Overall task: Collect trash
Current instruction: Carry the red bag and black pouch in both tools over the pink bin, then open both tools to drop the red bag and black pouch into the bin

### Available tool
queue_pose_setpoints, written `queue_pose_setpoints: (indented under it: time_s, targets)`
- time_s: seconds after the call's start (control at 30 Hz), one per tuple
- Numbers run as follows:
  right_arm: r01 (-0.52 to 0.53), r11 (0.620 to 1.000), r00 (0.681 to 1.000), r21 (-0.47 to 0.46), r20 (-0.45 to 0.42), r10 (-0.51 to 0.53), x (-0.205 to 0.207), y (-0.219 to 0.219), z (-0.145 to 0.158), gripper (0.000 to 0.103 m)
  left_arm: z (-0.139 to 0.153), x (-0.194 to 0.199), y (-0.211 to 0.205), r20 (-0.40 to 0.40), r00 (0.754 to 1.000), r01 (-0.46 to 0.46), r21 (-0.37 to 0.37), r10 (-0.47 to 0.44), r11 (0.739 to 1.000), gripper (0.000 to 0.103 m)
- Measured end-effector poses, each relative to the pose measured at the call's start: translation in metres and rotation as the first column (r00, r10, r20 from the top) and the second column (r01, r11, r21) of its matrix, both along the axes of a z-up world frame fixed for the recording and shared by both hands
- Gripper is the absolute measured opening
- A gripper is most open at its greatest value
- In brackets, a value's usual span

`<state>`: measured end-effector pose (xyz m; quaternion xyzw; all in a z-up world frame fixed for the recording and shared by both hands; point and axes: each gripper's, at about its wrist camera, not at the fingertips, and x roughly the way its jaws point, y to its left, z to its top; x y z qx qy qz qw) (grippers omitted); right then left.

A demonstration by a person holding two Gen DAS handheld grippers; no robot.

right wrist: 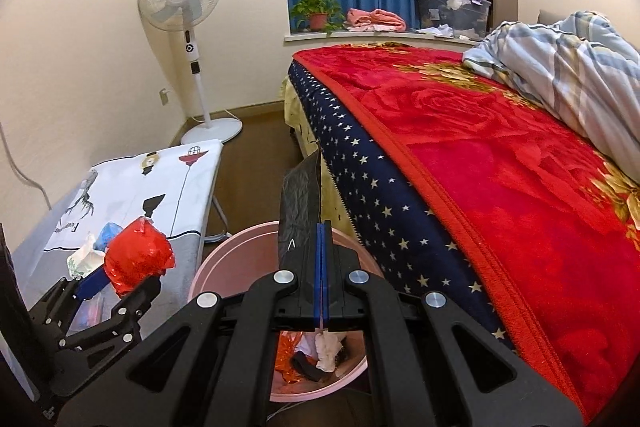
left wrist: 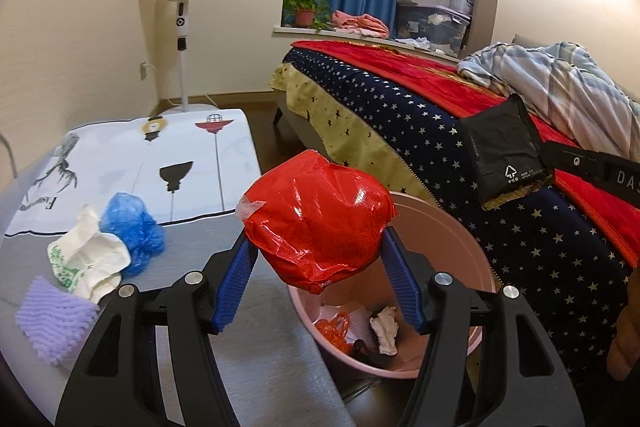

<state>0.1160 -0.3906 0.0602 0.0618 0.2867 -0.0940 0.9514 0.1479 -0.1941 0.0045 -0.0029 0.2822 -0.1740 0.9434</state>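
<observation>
Left gripper (left wrist: 316,223): clamped on red bag (left wrist: 316,219) over pink bin (left wrist: 476,267) | Right gripper (right wrist: 322,227): pinched tight on black bag (right wrist: 300,203) | Table (left wrist: 240,367): three scraps

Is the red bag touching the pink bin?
Apart. In the right wrist view the red bag, clamped in the left gripper, hangs over the table edge, with grey tabletop showing between it and the pink bin.

Table (left wrist: 224,339) bearing bags (left wrist: 136,233), cloth (left wrist: 56,319).
</observation>
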Motion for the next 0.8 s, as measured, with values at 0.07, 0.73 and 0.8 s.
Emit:
queue_pose_setpoints:
  time_s: [0.07, 0.73, 0.8]
  targets:
    - [0.007, 1.0, 1.0, 0.001, -0.001, -0.007, 0.0, -0.002, 0.0, 0.0, -0.001, 0.001, -0.003, -0.003, 1.0, 0.004, -0.001, -0.004, 1.0, 0.062]
    - [0.037, 0.999, 0.999, 0.019, -0.022, -0.037, 0.001, -0.01, -0.004, 0.024, -0.01, 0.005, -0.03, -0.033, 0.996, 0.086, -0.005, -0.086, 0.996, 0.074]
    - [0.046, 0.999, 0.999, 0.023, -0.012, -0.046, -0.001, -0.012, -0.003, 0.031, -0.01, 0.004, -0.028, -0.035, 0.996, 0.082, -0.011, -0.083, 0.997, 0.074]
